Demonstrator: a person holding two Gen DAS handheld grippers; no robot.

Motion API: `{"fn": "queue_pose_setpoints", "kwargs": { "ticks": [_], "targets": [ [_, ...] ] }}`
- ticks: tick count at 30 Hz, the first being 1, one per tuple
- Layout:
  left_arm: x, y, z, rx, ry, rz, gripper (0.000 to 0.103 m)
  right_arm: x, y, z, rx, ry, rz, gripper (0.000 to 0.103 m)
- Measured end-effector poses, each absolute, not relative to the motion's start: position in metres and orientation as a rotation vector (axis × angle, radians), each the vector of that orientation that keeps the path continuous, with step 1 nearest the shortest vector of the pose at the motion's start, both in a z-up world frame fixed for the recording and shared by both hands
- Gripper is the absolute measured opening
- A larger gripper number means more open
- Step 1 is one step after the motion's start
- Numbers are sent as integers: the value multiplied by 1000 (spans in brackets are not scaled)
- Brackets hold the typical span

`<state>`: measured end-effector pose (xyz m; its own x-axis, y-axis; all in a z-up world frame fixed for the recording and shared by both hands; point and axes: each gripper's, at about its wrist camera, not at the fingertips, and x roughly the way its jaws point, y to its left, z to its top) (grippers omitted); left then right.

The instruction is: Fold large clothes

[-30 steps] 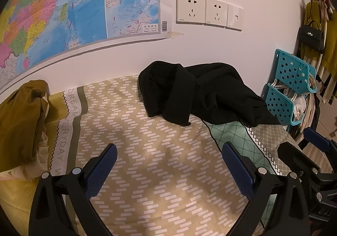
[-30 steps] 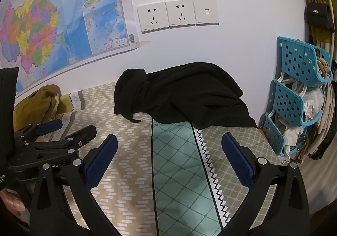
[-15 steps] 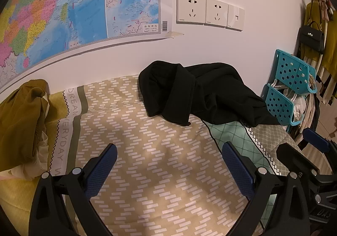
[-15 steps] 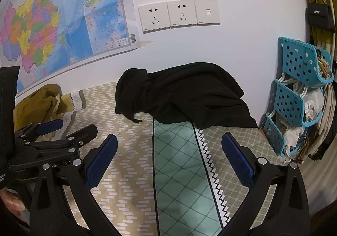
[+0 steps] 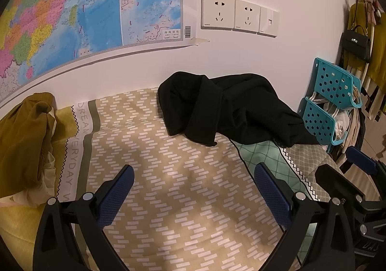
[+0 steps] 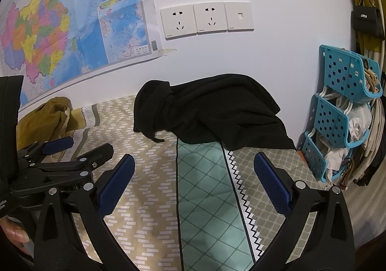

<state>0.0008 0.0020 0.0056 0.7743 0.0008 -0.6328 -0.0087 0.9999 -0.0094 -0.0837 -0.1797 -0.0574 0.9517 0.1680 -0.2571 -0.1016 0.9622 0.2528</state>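
A crumpled black garment (image 5: 231, 109) lies in a heap on the patterned bed cover (image 5: 154, 174) against the white wall; it also shows in the right wrist view (image 6: 212, 111). My left gripper (image 5: 193, 188) is open and empty, above the cover and short of the garment. My right gripper (image 6: 194, 176) is open and empty, also short of the garment. The left gripper shows at the left of the right wrist view (image 6: 79, 150); the right gripper shows at the right edge of the left wrist view (image 5: 345, 169).
A mustard-yellow garment (image 5: 21, 140) is piled at the left of the bed. Blue plastic baskets (image 6: 337, 111) with clothes stand at the right of the bed. A wall map (image 5: 72, 10) and sockets (image 5: 238, 16) are above. A black handbag (image 5: 355, 44) hangs at far right.
Both views have shifted very slightly. The garment and both grippers stay as they were.
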Motion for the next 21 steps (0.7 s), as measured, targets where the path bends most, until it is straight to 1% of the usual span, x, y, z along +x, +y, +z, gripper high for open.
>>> {"fn": "queue_pose_setpoints", "kwargs": {
  "ticks": [21],
  "targets": [
    [7, 5, 5, -25, 700, 10, 96, -77, -178, -55, 226, 294, 144, 98]
  ]
}}
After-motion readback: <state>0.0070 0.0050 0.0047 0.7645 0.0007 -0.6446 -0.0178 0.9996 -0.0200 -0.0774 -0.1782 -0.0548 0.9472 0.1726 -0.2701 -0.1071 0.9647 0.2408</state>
